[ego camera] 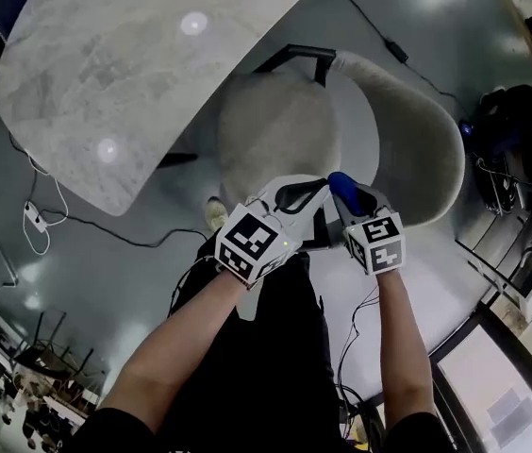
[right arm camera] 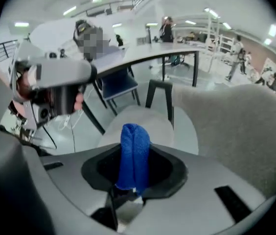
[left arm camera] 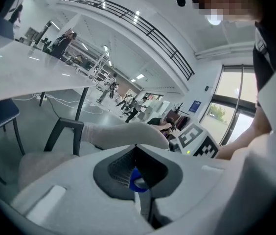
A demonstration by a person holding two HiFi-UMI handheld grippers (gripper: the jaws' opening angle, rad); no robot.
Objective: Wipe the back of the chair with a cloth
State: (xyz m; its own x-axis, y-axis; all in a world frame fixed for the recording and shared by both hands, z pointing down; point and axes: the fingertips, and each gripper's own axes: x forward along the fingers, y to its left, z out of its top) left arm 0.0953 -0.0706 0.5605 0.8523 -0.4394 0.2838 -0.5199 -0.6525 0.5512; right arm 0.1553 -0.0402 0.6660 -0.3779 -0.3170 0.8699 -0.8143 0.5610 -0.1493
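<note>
A beige chair stands below me, with a round seat (ego camera: pixel 271 135) and a curved back (ego camera: pixel 417 149). My right gripper (ego camera: pixel 346 194) hovers near the back's near end and is shut on a folded blue cloth (ego camera: pixel 341 184). The cloth (right arm camera: pixel 134 153) stands upright between the jaws of the right gripper (right arm camera: pixel 134 180), and the chair back (right arm camera: pixel 245 126) rises just to its right. Beside it on the left, my left gripper (ego camera: pixel 308 194) is shut. In the left gripper view the jaws of the left gripper (left arm camera: pixel 136 153) meet, with a small blue bit low between them. The chair back (left arm camera: pixel 128 133) lies beyond.
A marble-topped table (ego camera: pixel 143 64) overhangs the far side of the seat. Cables and a power strip (ego camera: pixel 35 217) lie on the grey floor at left. A seated person (ego camera: pixel 530 140) is at the right edge, next to black gear. My own legs (ego camera: pixel 275 347) are below the grippers.
</note>
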